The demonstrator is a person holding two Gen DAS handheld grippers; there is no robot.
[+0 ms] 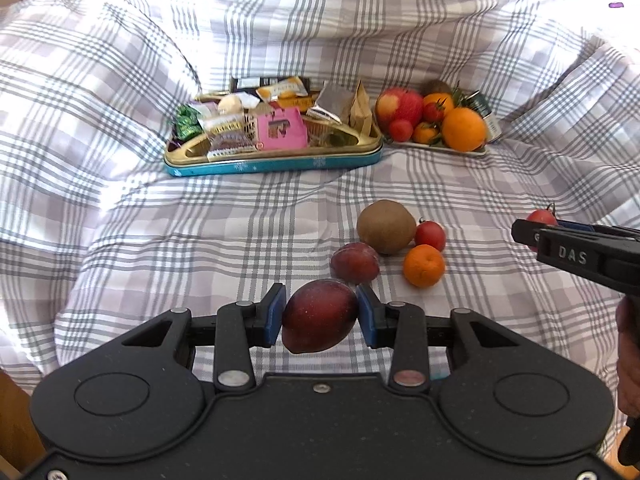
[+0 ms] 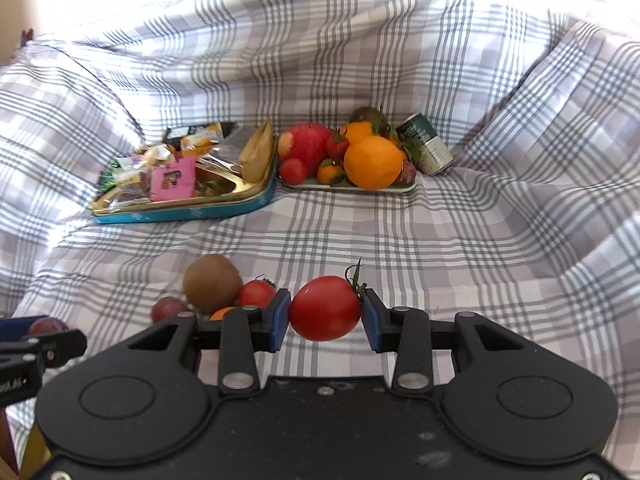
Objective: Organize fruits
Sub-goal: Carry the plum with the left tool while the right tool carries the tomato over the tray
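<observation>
Both hands are loaded at once. The left gripper (image 1: 321, 316) has its blue fingers (image 1: 275, 313) clamped on a dark red plum (image 1: 320, 317), held just above the checked cloth (image 1: 200, 240). The right gripper (image 2: 325, 316) is clamped the same way on a stemmed tomato (image 2: 325, 308), also clear of the cloth.

Loose fruit lies just ahead of the left gripper: a second plum (image 1: 355, 262), a kiwi (image 1: 386, 232), a small tomato (image 1: 430, 235) and a mandarin (image 1: 424, 265), all bunched close together. Well beyond them sits the fruit tray (image 2: 400, 189), already piled with an apple (image 2: 306, 143) and an orange (image 2: 373, 162), right beside a snack tin (image 2: 180, 212).

This looks like the carrying step. Next, each fruit needs taking forward to the tray and setting into a gap gently, since the heap looks ready to roll.
</observation>
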